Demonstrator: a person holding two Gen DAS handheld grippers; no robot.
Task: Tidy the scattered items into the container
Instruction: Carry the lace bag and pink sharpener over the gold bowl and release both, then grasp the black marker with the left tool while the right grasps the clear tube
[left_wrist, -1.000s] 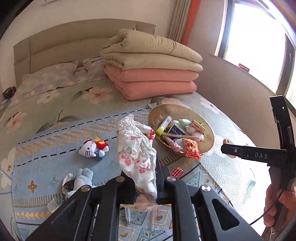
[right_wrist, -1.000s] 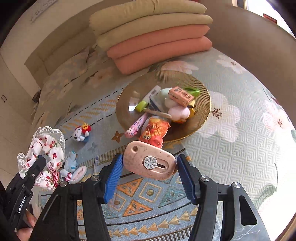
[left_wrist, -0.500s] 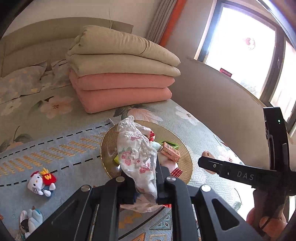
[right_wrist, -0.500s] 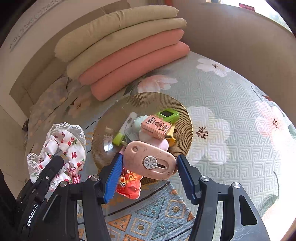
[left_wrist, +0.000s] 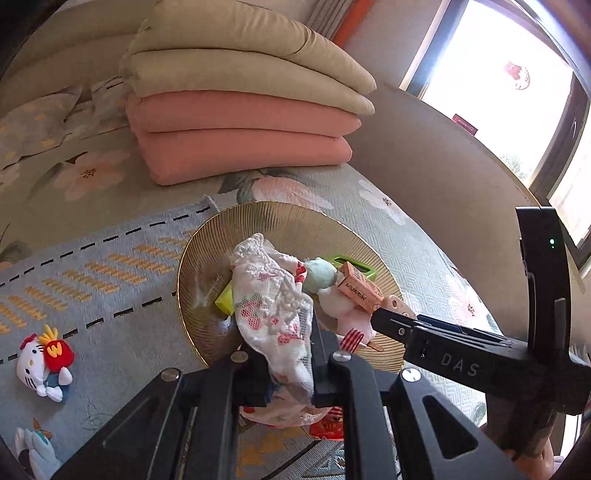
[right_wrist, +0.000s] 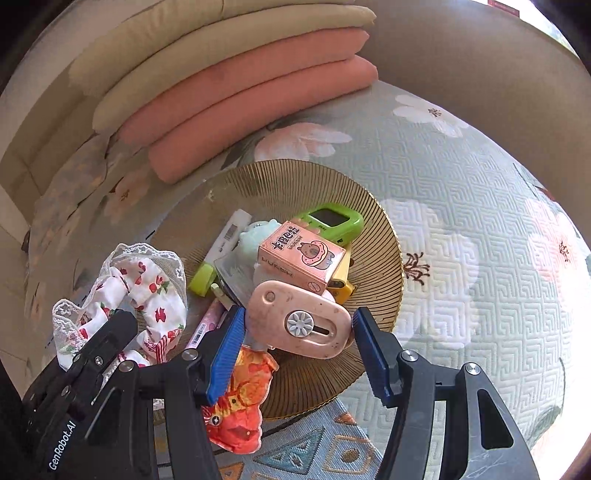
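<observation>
Left gripper (left_wrist: 288, 363) clamped tight on lacy cherry-print cloth (left_wrist: 273, 306), cloth hanging above near-left part of gold bowl (left_wrist: 280, 218). Right gripper (right_wrist: 295, 328) holds pink cutter (right_wrist: 299, 321) between blue pads (right_wrist: 225, 354); right pad looks barely touching, hard to tell. Cutter above bowl's near rim. Bowl on bed (right_wrist: 461, 192), already holding pink box (right_wrist: 301, 256), green gadget (right_wrist: 330, 221), marker (right_wrist: 221, 254). Orange toy (right_wrist: 240, 406) draped over near rim. Kitty plush (left_wrist: 42, 360) on patterned mat (left_wrist: 92, 273), well left of bowl. Folded quilts (left_wrist: 240, 103) stacked behind.
</observation>
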